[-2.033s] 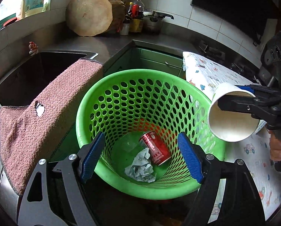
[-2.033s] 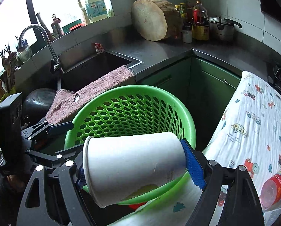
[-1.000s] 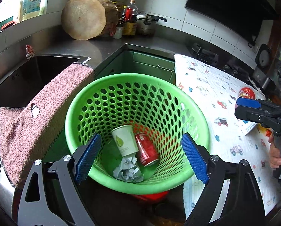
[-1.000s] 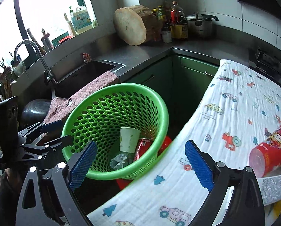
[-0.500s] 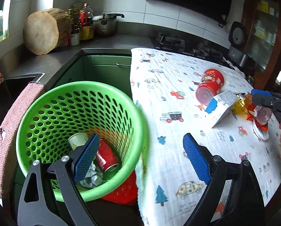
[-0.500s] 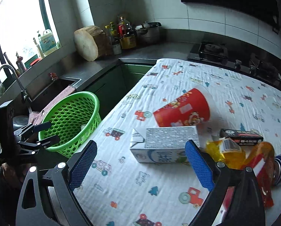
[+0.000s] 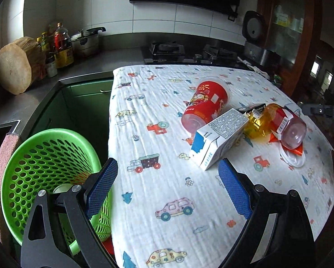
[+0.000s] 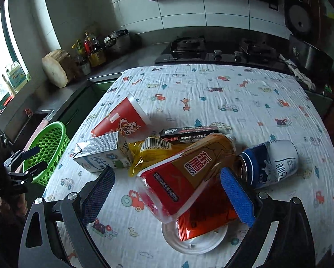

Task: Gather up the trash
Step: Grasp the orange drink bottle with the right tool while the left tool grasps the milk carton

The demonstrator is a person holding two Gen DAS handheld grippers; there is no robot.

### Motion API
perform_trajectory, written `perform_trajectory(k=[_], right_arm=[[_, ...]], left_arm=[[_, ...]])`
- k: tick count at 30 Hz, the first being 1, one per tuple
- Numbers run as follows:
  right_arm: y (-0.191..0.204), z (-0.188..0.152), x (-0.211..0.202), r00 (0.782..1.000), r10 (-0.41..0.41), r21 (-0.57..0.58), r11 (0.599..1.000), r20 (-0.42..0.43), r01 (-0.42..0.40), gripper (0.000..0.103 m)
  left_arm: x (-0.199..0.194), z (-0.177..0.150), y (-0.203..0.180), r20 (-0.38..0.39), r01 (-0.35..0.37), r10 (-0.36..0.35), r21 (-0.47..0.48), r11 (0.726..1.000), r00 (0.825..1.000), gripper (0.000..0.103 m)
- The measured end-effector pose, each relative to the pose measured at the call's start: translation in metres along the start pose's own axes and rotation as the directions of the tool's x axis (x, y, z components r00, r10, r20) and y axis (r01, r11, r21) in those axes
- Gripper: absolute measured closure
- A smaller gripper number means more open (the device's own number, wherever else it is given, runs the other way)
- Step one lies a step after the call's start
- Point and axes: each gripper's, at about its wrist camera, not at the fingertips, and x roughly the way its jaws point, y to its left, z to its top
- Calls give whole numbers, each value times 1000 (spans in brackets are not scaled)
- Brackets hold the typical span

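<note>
Left tongs (image 7: 168, 185) spread wide, nothing btwn them, over the cloth-covered table (image 7: 171, 203). Green basket (image 7: 32, 156) sits just left of the left tongs, below table edge; a white cup rim (image 7: 63, 187) shows inside it, rest of contents hidden behind the tong arm. Milk carton (image 7: 218, 138) lies just ahead of the left tongs, red cup (image 7: 205, 107) on its side behind it, touching. Right tongs (image 8: 167, 194) also spread, empty, w/ a tipped clear bottle (image 8: 184, 174) btwn the pads, not pinched; it lies over a red packet (image 8: 207, 218) and white lid (image 8: 193, 241). Blue-white can (image 8: 272, 163) on its side just right of the right tongs; yellow wrapper (image 8: 153, 151) ahead-left.
</note>
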Motion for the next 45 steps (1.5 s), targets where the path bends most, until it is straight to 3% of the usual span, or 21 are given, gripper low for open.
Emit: perform_trajectory(k=[6,9,18,28,30,37,45], right_arm=[[-21,17,14,992,47,182,983,-117,-25,11],[-27,25,28,982,42,254,967,-186,7,11],[-48,33,75,920,67,457,880,-387,128,11],[-45,34,105,877,69,464,867,-476,184,12],[-47,31,109,869,78,467,864,-489,185,20],[-52,29,107,864,85,459,870,-496,179,26],[-53,20,91,867,97,424,895,-489,139,31]], left_arm=[[14,22,-20,0,29,-29,66,997,1000,13],[19,30,-28,1,45,-45,104,994,999,13],[44,40,-39,-48,105,-98,194,975,994,13],[64,42,-48,-93,173,-153,272,947,984,13],[69,43,-52,-104,189,-165,290,938,981,13],[86,45,-67,-142,218,-178,354,910,974,14],[98,39,-84,-198,261,-196,385,885,960,37]])
